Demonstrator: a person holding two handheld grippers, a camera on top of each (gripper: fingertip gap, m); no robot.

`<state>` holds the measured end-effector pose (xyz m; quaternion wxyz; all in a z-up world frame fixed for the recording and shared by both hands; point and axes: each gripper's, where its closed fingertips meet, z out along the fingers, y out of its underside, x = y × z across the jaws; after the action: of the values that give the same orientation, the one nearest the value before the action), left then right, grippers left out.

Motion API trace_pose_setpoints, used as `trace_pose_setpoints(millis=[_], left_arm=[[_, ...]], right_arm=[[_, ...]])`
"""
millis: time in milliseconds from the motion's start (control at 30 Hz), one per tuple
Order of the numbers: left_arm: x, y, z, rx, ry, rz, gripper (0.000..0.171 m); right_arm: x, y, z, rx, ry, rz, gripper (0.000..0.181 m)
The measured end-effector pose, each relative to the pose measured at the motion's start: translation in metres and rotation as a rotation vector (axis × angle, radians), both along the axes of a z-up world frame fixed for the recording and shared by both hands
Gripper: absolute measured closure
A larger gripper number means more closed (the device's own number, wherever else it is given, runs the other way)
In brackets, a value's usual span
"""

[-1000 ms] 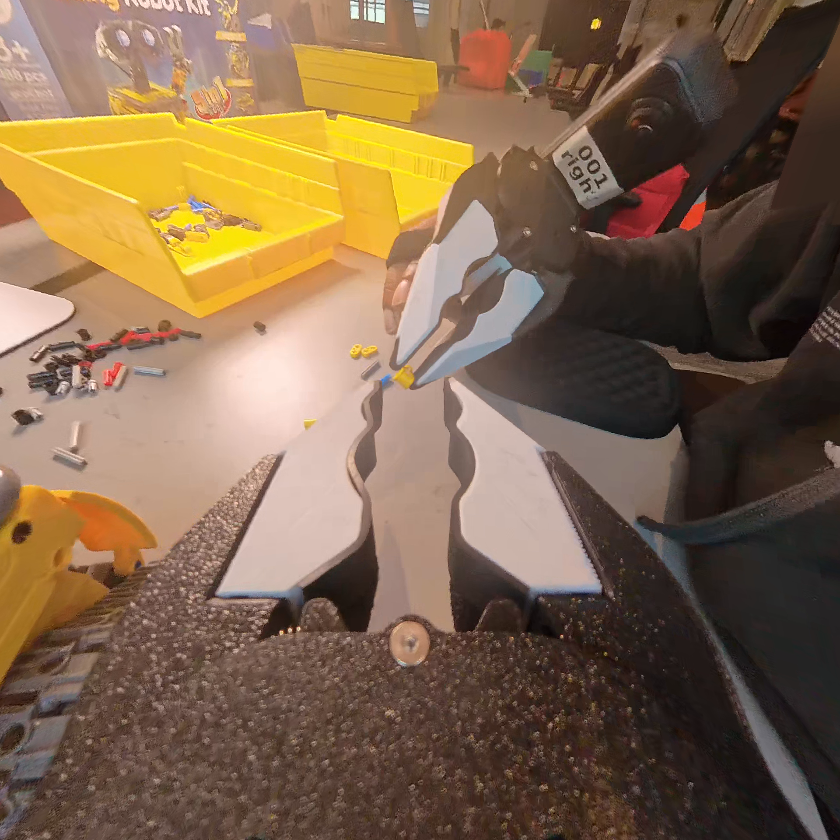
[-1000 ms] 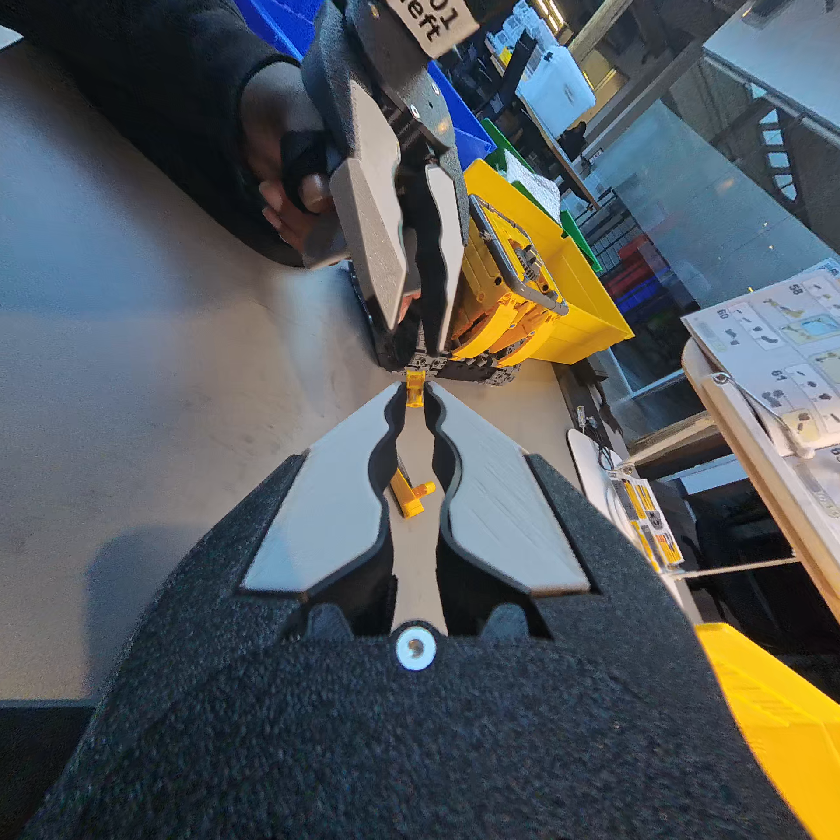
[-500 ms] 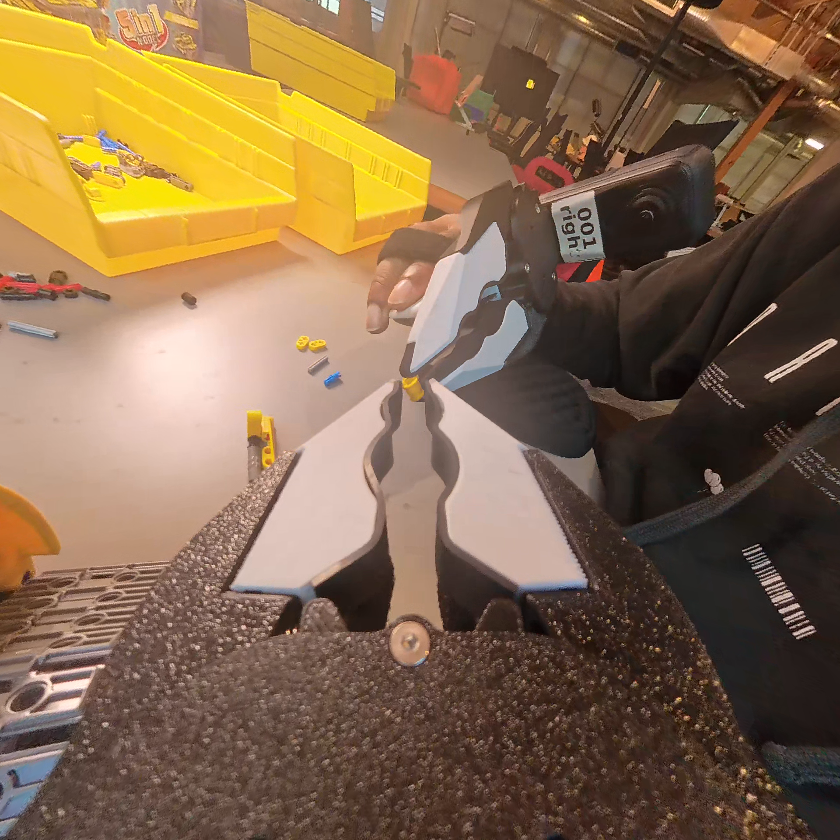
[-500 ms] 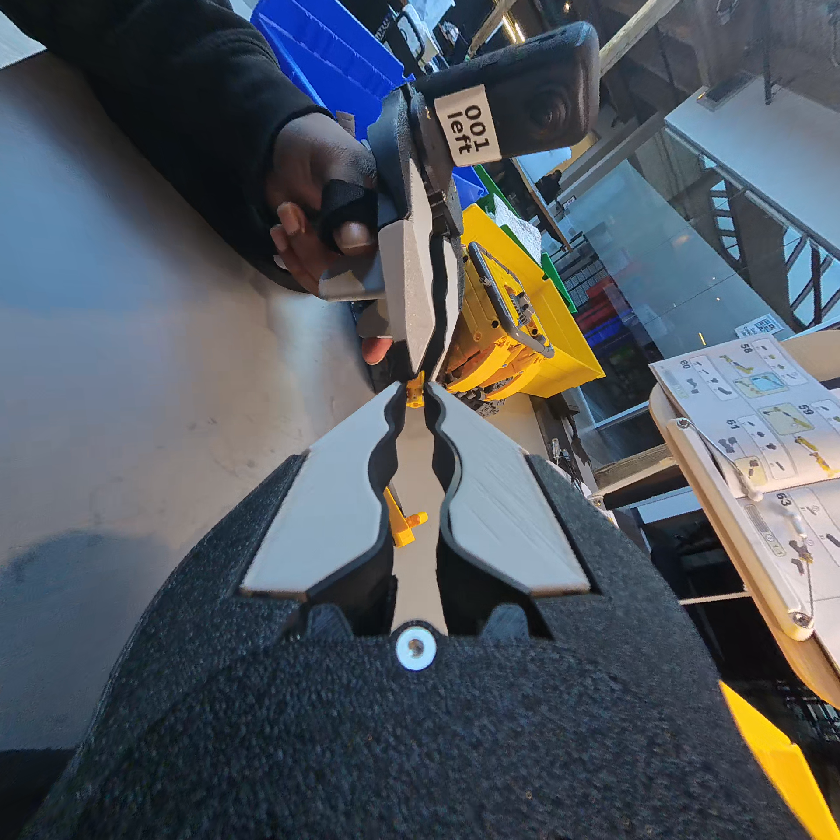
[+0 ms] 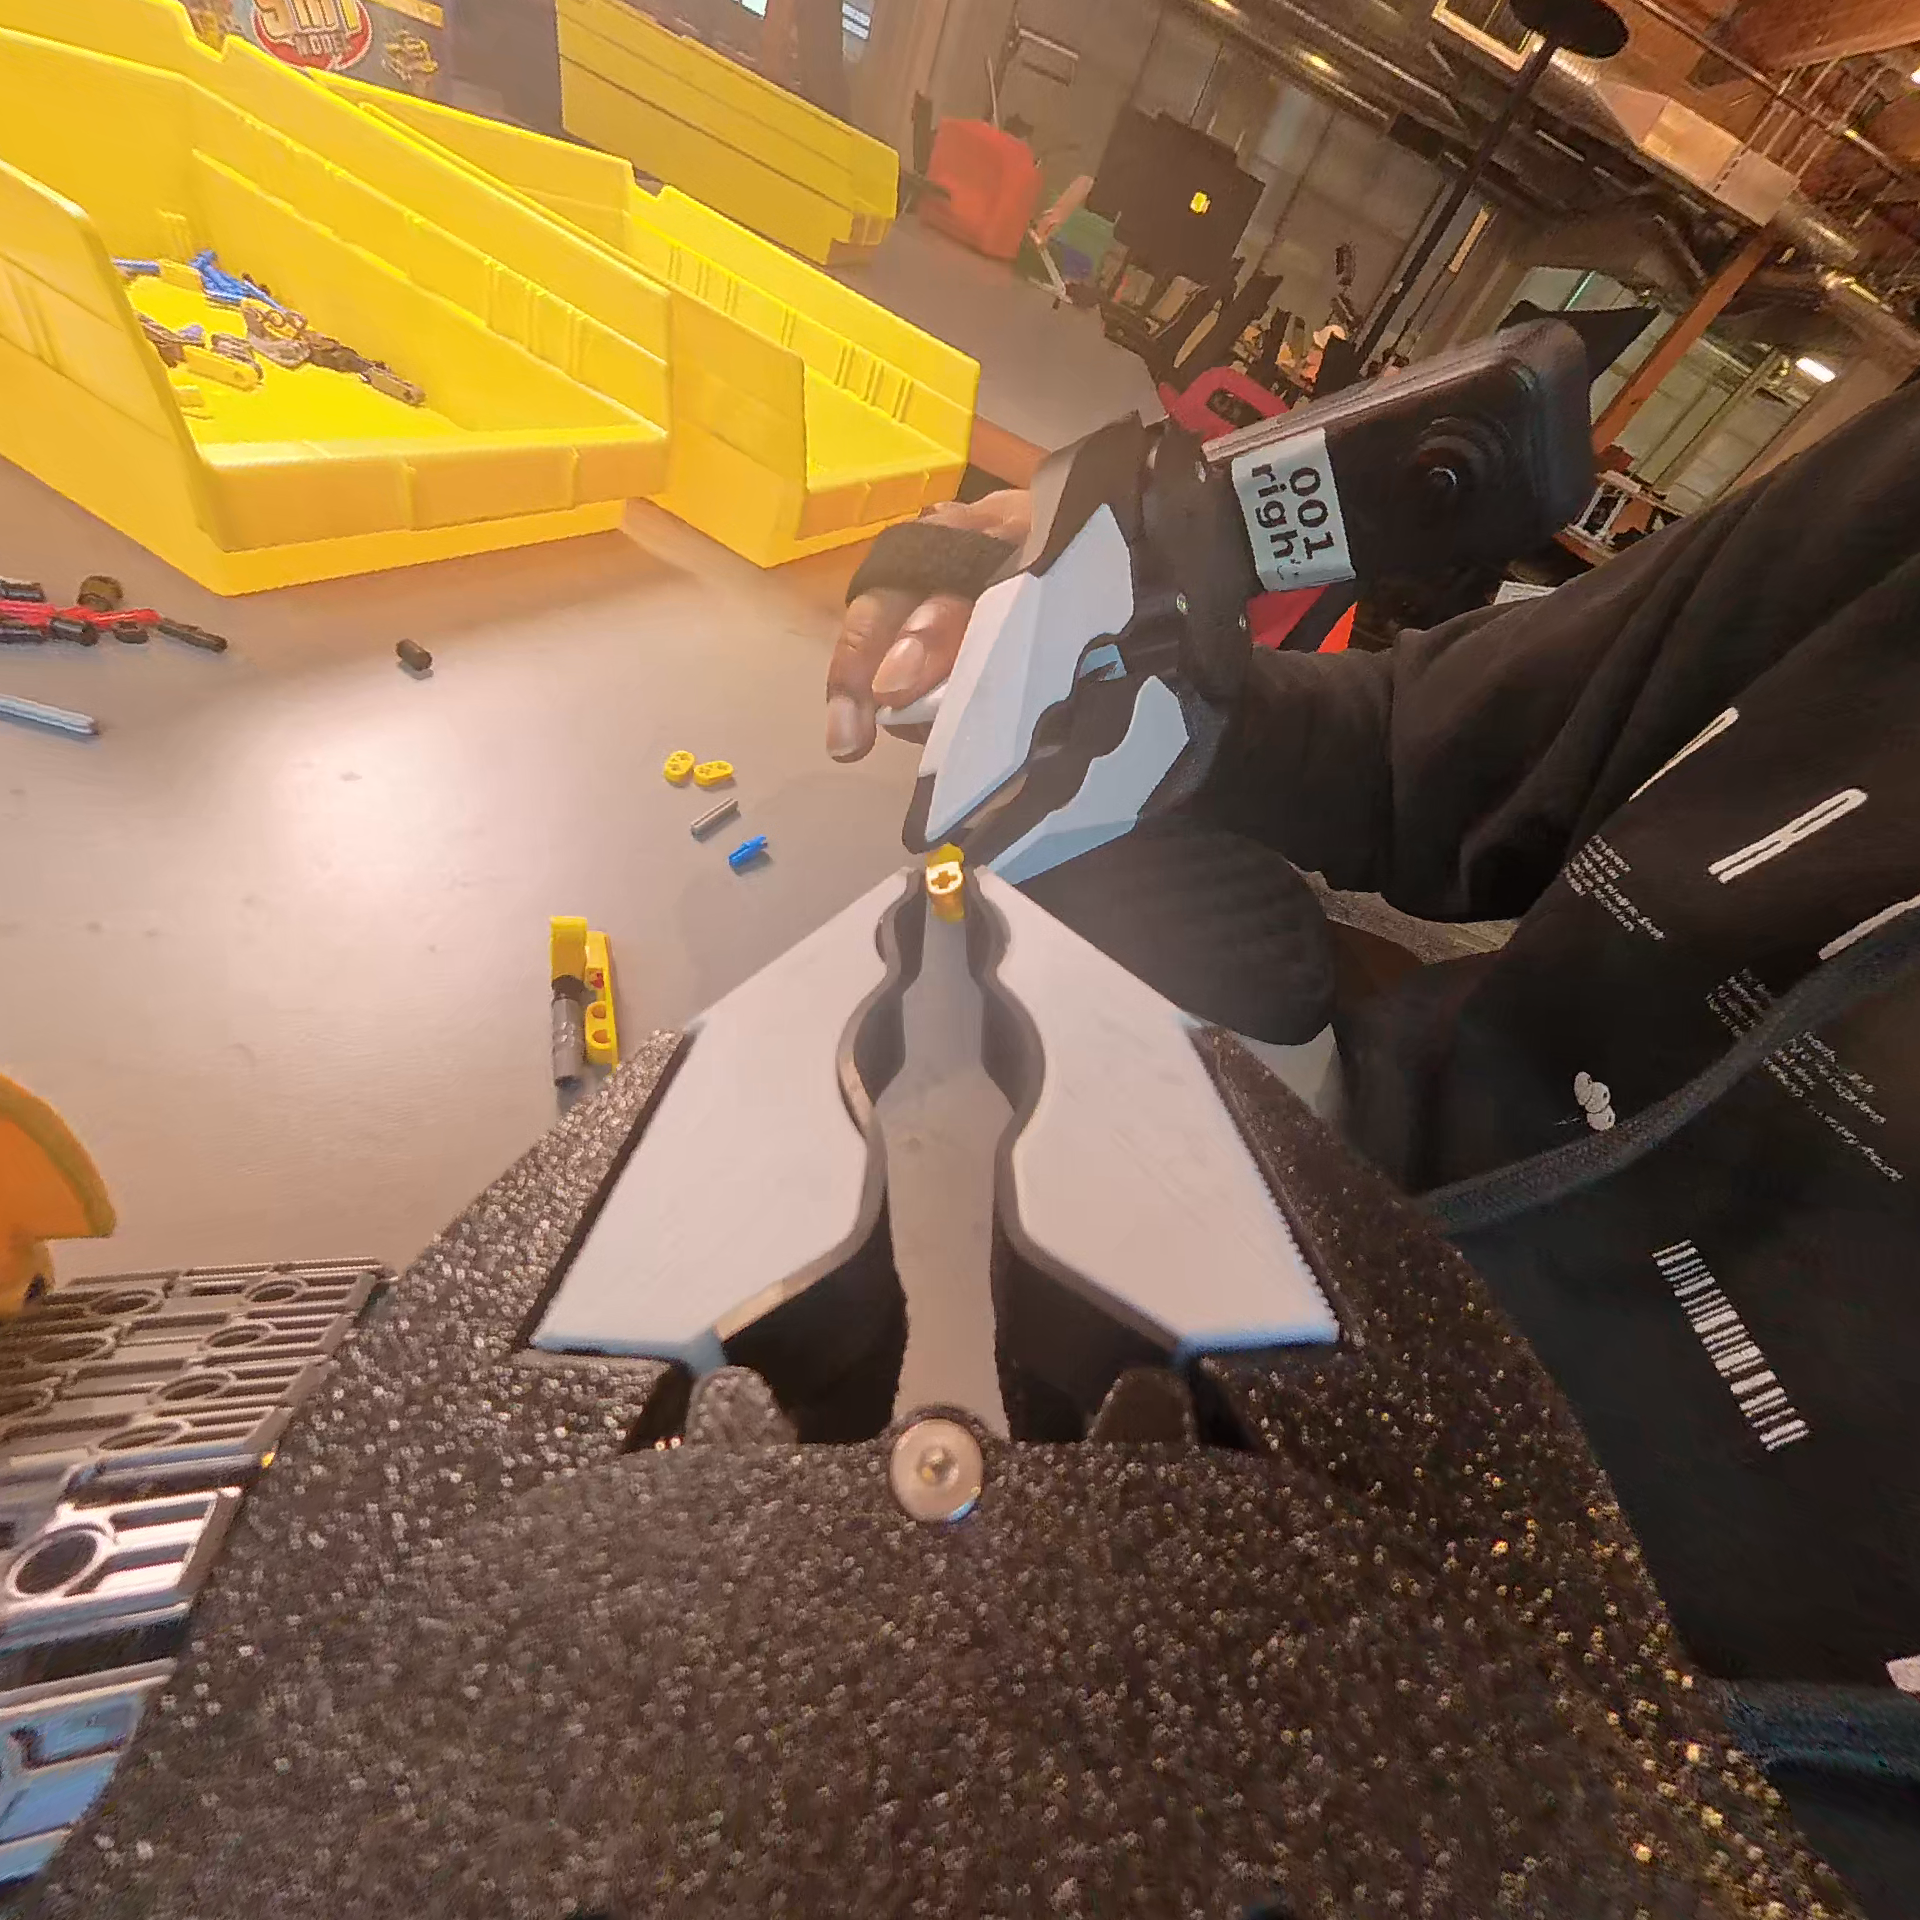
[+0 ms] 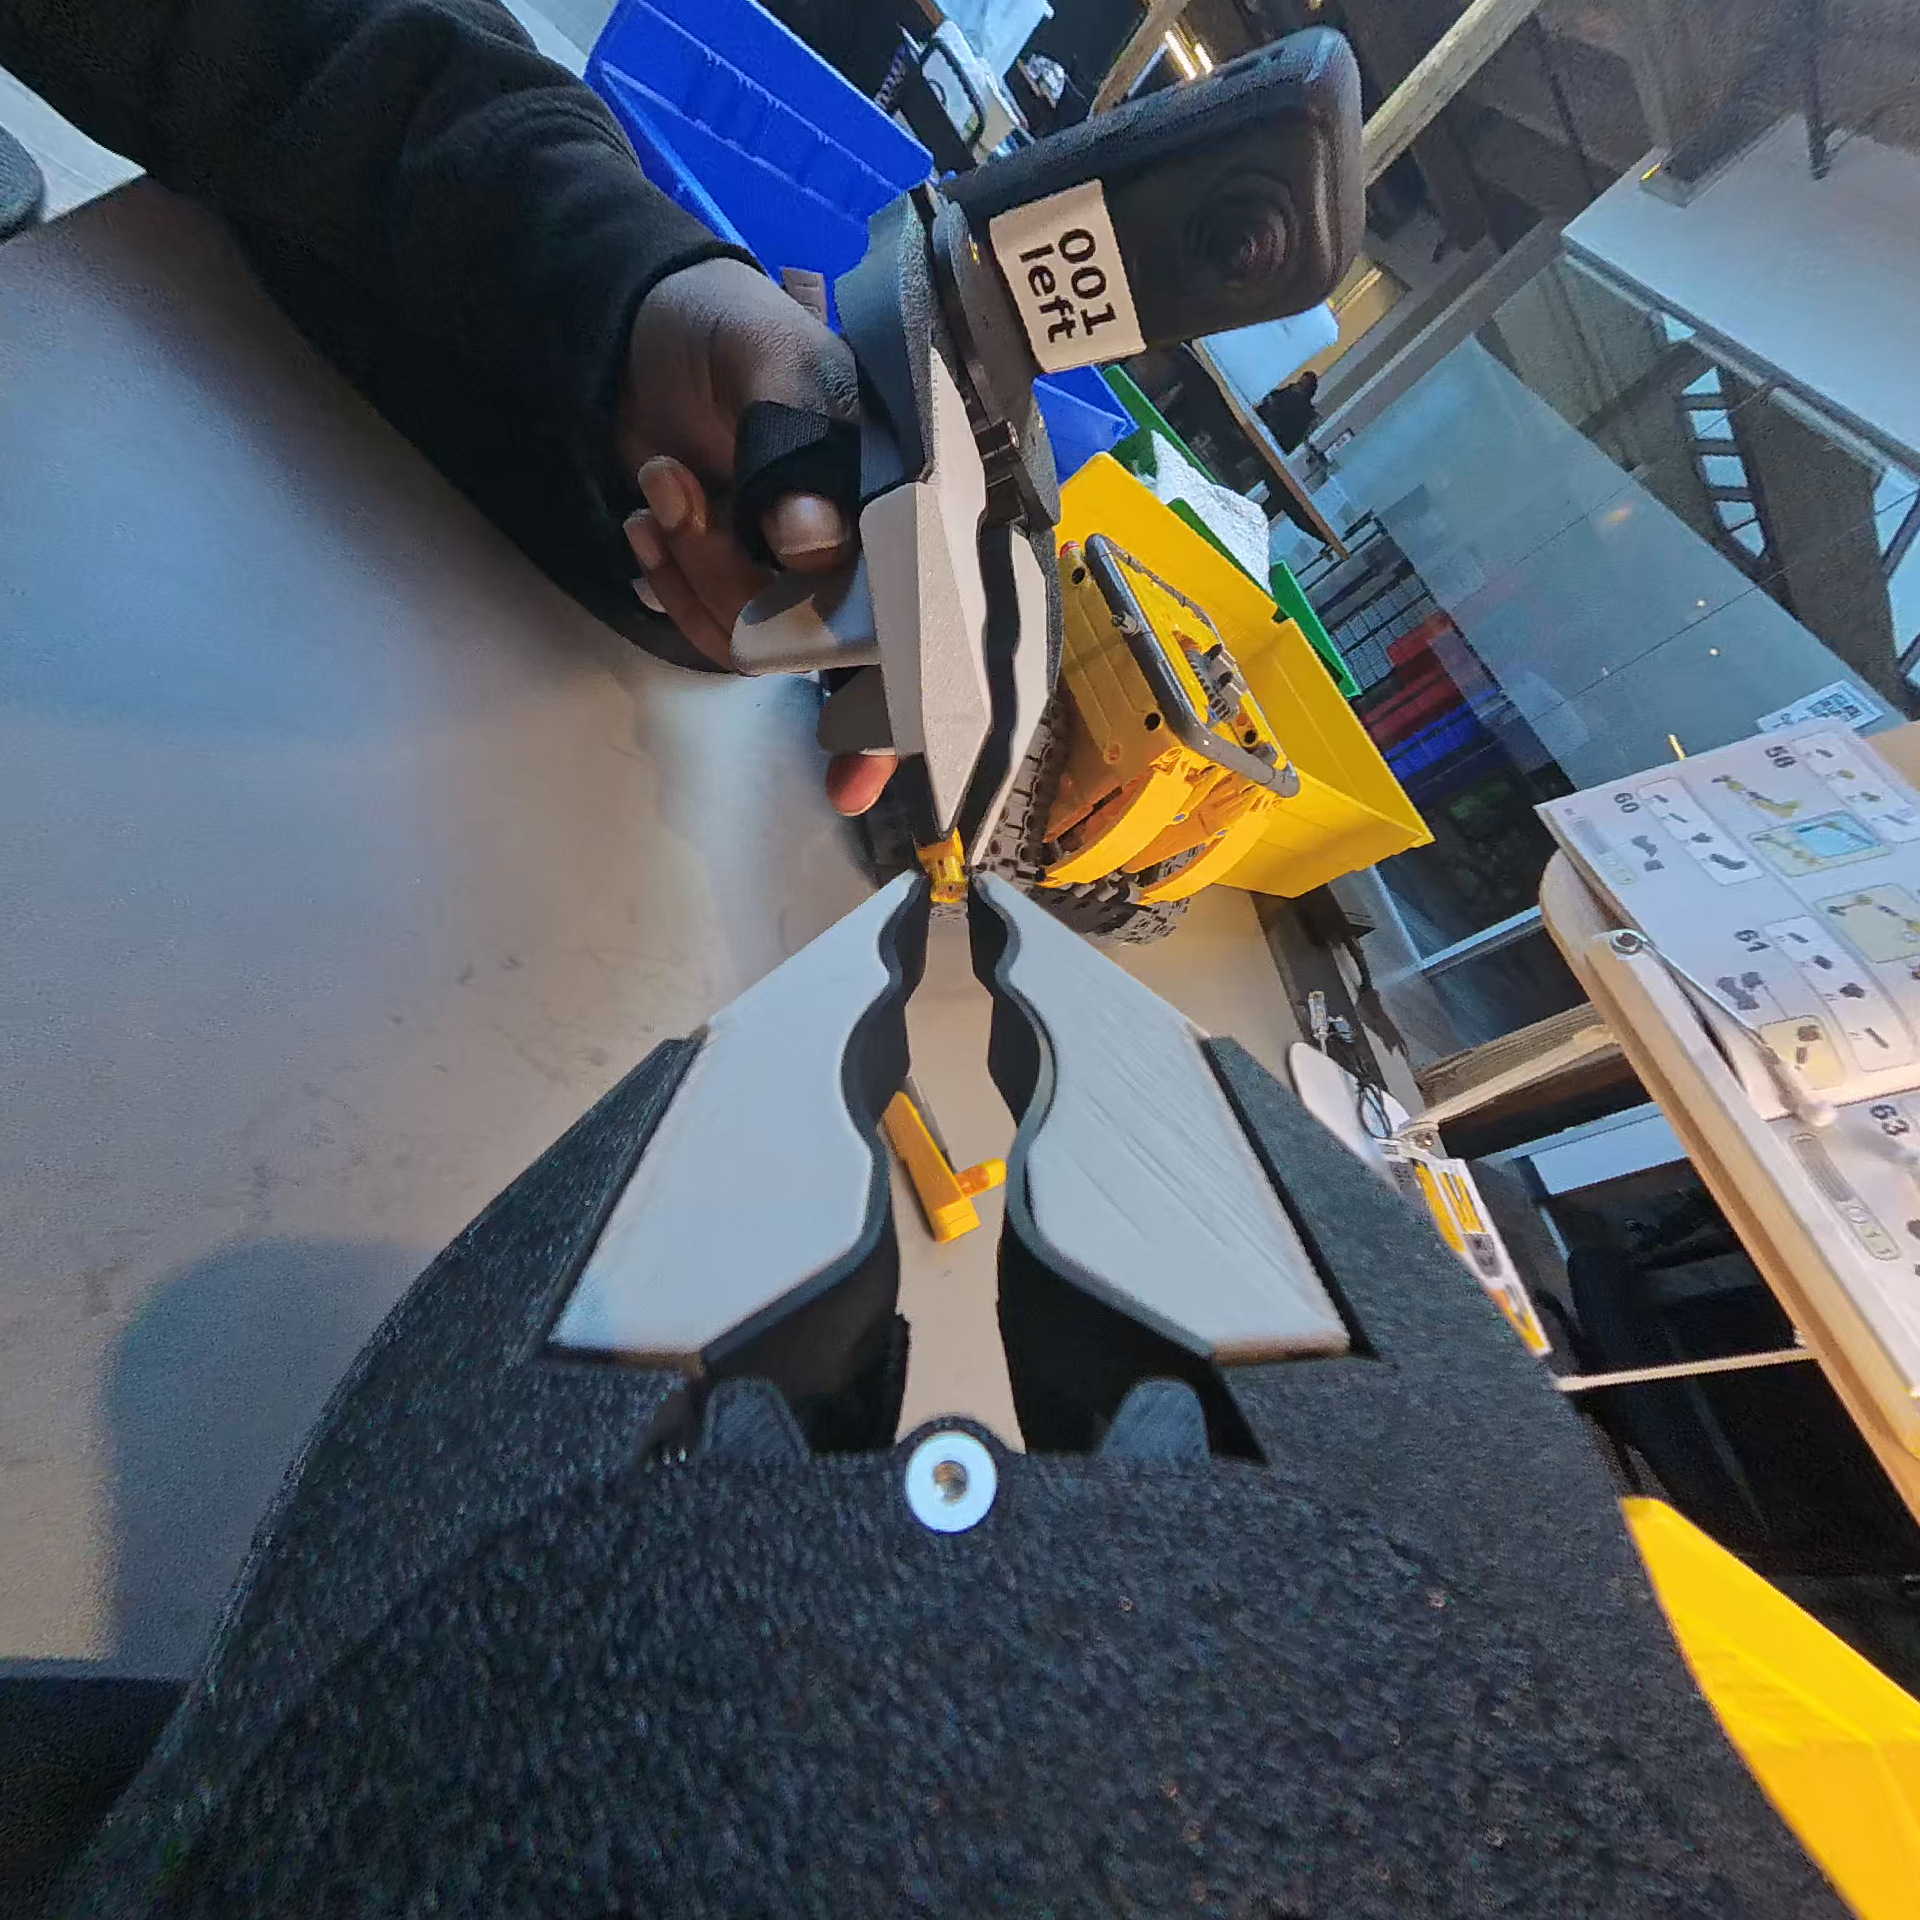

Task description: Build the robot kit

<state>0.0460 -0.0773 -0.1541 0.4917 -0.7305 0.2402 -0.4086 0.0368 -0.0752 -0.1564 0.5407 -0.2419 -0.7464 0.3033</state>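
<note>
**A:** Left gripper [image 5: 943, 906] clamps a small yellow connector [image 5: 945, 885] at its tips, at 12 o'clock above the grey table [image 5: 312, 935].

**B:** Right gripper [image 6: 948, 896] meets it nose to nose, jaws narrowed on the same piece. Whether it truly grips is unclear.

**A:** Handling?

**B:** Probably light, rigid, slick plastic. Pinch its flat sides. Loose parts [image 5: 717, 795] lie at 10 o'clock.

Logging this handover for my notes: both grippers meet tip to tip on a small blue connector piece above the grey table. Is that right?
Not quite: the small connector piece is yellow, not blue, as the left wrist view shows. The rest holds: the left gripper pinches it, and the right gripper meets it tip to tip above the grey table. The only blue pin lies loose on the table.
</note>
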Motion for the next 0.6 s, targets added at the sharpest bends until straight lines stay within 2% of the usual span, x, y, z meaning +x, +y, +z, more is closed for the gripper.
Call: trace_pose_setpoints(millis=[133,233,367,467,600], left_arm=[[0.004,-0.002,-0.004,0.034,0.062,-0.003,0.166],[0.009,-0.005,-0.007,0.072,0.12,-0.019,0.166],[0.015,-0.007,-0.013,0.11,0.199,-0.035,0.166],[0.014,-0.006,-0.018,0.118,0.248,-0.018,0.166],[0.017,-0.003,-0.033,0.083,0.331,-0.015,0.166]], right_arm=[[0.004,-0.007,-0.005,-0.144,-0.081,0.061,0.165],[0.01,-0.01,-0.006,-0.28,-0.147,0.109,0.168],[0.017,-0.009,-0.012,-0.313,-0.22,0.132,0.174],[0.03,0.023,-0.024,-0.327,-0.349,0.039,0.164],[0.062,0.081,-0.056,-0.322,-0.551,-0.176,0.164]])
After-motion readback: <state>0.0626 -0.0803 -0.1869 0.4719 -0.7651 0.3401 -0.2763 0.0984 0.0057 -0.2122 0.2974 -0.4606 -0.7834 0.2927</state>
